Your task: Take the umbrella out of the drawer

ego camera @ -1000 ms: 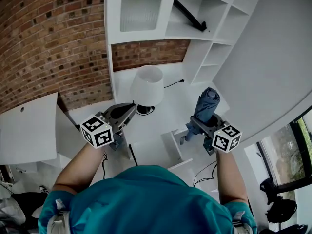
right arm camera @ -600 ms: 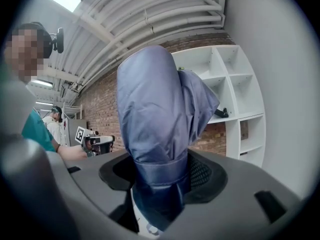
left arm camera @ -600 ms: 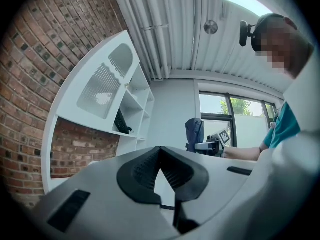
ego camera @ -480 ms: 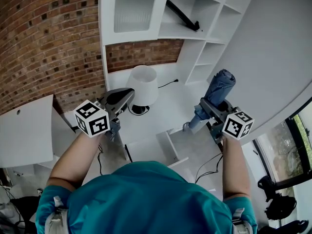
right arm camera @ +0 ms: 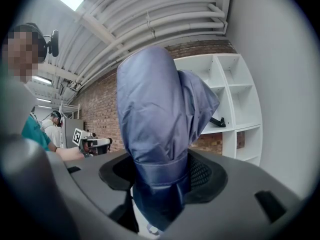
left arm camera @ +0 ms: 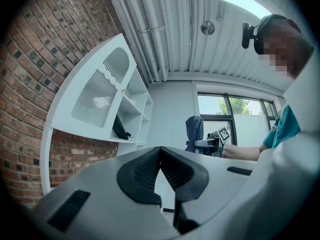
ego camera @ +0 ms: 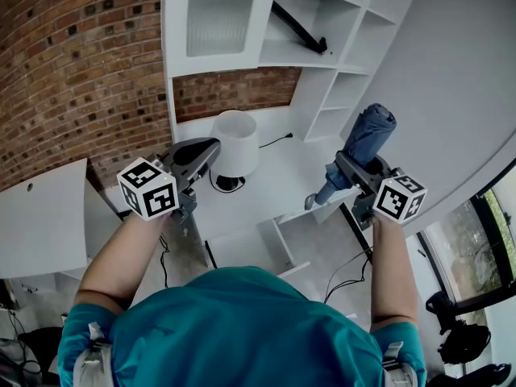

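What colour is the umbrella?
The umbrella is a plain dusky blue-grey, with no pattern. It shows best in the right gripper view.

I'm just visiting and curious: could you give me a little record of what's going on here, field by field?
Umbrella: blue, folded, held clear of the drawer
Right gripper: jaws clamped on the umbrella
Left gripper: jaws together, empty
Drawer: white, pulled open
Lamp: white, near the left gripper
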Motion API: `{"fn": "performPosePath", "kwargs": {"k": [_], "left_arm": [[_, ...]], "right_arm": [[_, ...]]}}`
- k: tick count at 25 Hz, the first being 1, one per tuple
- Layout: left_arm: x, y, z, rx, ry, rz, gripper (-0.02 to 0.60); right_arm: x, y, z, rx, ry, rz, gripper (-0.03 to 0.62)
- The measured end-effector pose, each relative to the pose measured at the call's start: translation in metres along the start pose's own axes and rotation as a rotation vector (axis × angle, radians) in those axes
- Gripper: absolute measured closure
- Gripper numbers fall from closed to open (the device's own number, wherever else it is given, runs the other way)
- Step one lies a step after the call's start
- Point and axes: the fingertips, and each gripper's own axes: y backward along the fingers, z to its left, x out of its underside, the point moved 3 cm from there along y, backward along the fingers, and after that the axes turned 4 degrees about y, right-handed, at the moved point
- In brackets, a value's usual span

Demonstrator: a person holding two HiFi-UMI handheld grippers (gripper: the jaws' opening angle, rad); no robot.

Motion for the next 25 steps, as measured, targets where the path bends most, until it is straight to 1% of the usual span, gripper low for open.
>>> {"fn": "performPosePath", "kwargs": {"k": [10,22,25], "left_arm": [[-0.0039,0.0013,-0.0002,0.003,-0.007,-0.01,0.569],[-0.0042,-0.0002,-0.0052,0.012,-0.01,-0.008,0.569],[-0.0058,-0.0005,-0.0064,0.017,-0.015,-0.006,0.569]], "right_arm": [[-0.0066,-0.0042,0.0005,0.001,0.001,-0.008,0.329],[-0.0072,-0.004,-0.0003,0.007,-0.023,-0.019,0.329],[-0.0075,-0.0043,0.0013,0.01,-0.012,-0.012,0.329]]}}
